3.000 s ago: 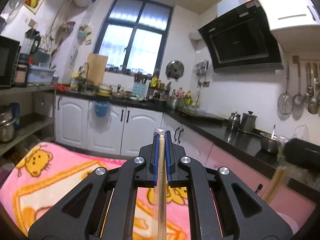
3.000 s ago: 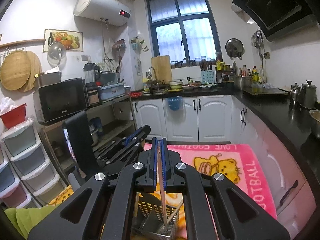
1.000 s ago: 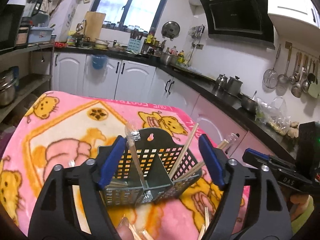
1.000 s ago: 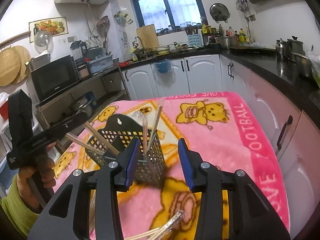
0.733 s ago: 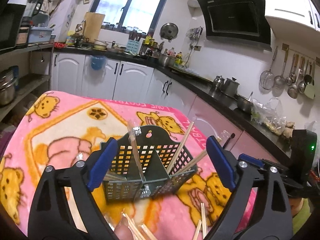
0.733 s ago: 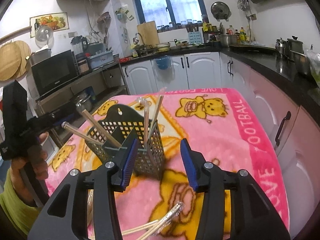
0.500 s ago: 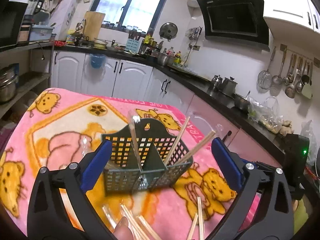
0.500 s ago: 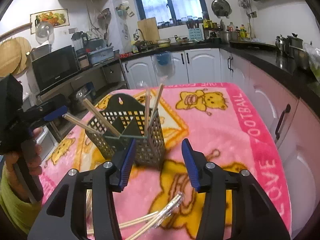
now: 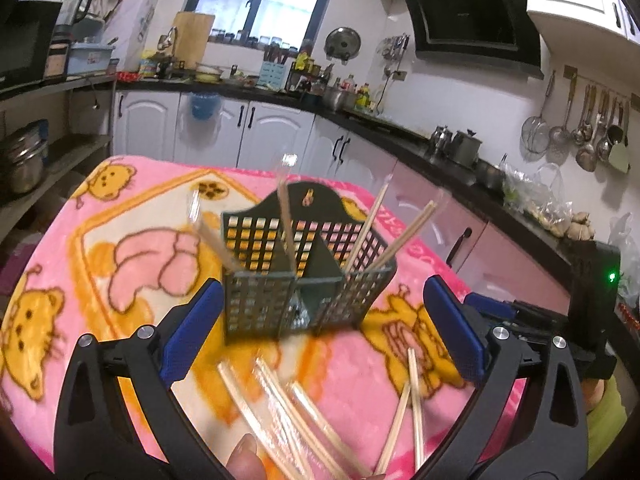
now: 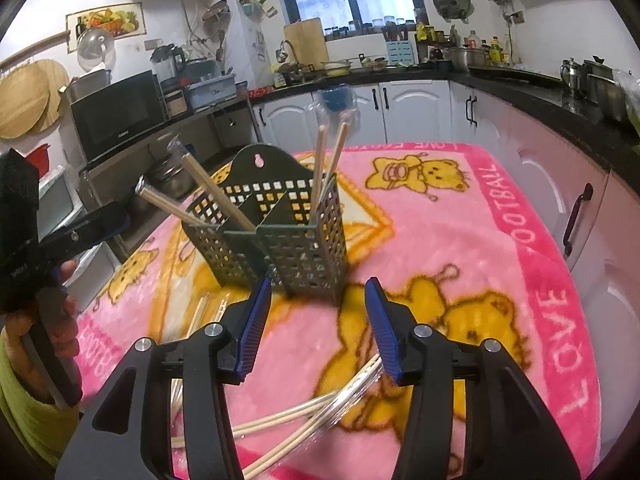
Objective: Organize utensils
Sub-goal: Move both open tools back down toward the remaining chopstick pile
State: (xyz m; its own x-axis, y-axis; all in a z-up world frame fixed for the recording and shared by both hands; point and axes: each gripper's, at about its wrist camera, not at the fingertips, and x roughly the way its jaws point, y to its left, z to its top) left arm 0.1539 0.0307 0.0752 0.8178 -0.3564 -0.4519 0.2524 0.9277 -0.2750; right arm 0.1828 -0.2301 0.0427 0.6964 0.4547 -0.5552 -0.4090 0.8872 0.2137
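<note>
A dark green perforated utensil basket (image 9: 304,276) stands on the pink blanket (image 9: 132,216), with several wrapped chopsticks (image 9: 366,228) leaning out of its compartments. It also shows in the right wrist view (image 10: 288,232). Loose wrapped chopsticks (image 9: 280,408) lie on the blanket in front of the basket, and more (image 10: 312,412) lie under my right gripper. My left gripper (image 9: 320,332) is wide open and empty, just short of the basket. My right gripper (image 10: 316,320) is open and empty, also just short of the basket.
White cabinets (image 9: 256,132) and a black counter (image 9: 400,128) with pots run behind and to the right. Shelves with a microwave (image 10: 116,116) stand at the left. The blanket's right edge (image 10: 560,280) borders the pink cabinet fronts.
Both grippers were shut on chopsticks three seconds ago and are now open and empty. Over the last second both have drawn back from the basket, showing more loose chopsticks.
</note>
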